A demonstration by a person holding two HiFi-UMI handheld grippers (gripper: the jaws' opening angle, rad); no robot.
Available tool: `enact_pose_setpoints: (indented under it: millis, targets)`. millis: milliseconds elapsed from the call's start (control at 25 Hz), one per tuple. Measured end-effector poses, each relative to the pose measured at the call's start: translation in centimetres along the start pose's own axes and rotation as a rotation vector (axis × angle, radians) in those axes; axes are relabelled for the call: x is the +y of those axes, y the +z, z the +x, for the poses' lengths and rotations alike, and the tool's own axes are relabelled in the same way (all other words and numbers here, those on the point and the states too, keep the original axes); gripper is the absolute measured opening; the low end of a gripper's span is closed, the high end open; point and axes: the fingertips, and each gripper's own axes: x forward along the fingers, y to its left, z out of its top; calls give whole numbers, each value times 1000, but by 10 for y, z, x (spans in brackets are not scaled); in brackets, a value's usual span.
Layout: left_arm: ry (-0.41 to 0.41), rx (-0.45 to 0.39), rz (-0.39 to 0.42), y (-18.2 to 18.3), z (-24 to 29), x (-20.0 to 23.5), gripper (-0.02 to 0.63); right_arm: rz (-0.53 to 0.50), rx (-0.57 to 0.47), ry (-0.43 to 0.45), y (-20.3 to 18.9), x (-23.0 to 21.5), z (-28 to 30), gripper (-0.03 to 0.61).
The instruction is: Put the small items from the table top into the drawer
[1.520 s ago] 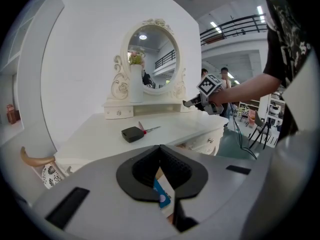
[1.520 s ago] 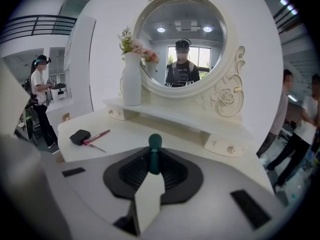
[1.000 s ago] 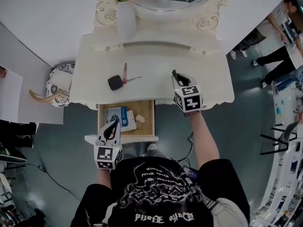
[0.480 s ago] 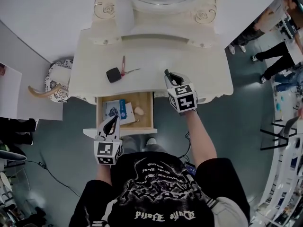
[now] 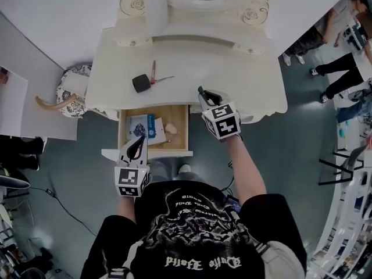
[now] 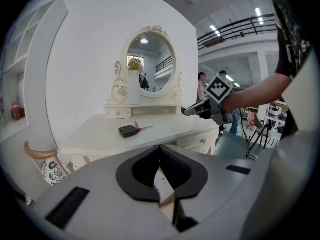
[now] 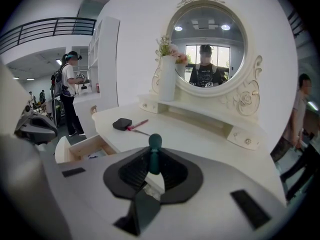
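My right gripper point(image 5: 204, 96) point(image 7: 152, 170) is shut on a dark green stick-like item point(image 7: 155, 151). Its rounded tip pokes out beyond the jaws, over the table's front edge just right of the open drawer point(image 5: 181, 133). My left gripper point(image 5: 138, 146) point(image 6: 160, 150) sits at the drawer's front panel, its jaws together with nothing seen between them. A small black box point(image 5: 140, 83) point(image 7: 122, 123), a red pen point(image 5: 153, 71) and a thin metal piece point(image 5: 164, 79) lie on the white table top point(image 5: 232, 74). Inside the drawer are a blue-and-white pack point(image 5: 144, 129) and a small beige thing point(image 5: 171, 128).
A white vase point(image 5: 155, 15) with flowers and an oval mirror point(image 7: 210, 49) stand at the back of the table. A patterned stool point(image 5: 72, 96) sits left of the table. People stand off to the right point(image 5: 340, 68).
My right gripper has carried the dark green item leftward along the table's front, closer to the drawer. The left gripper has stayed at the drawer front.
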Motion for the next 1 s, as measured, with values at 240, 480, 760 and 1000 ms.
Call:
enact_pose_setpoints:
  millis: [240, 480, 760, 1000]
  targets:
    - [-9, 0, -9, -2, -3, -4, 15, -26, 14, 65, -7, 21, 0, 60]
    - [20, 4, -11, -6, -8, -2, 15, -56, 37, 123, -17, 45, 4, 60]
    - [61, 6, -29, -9, -14, 7, 15, -103, 62, 195, -21, 72, 15, 60]
    - [98, 9, -58, -13, -19, 16, 15, -157, 88, 269, -21, 102, 31, 60]
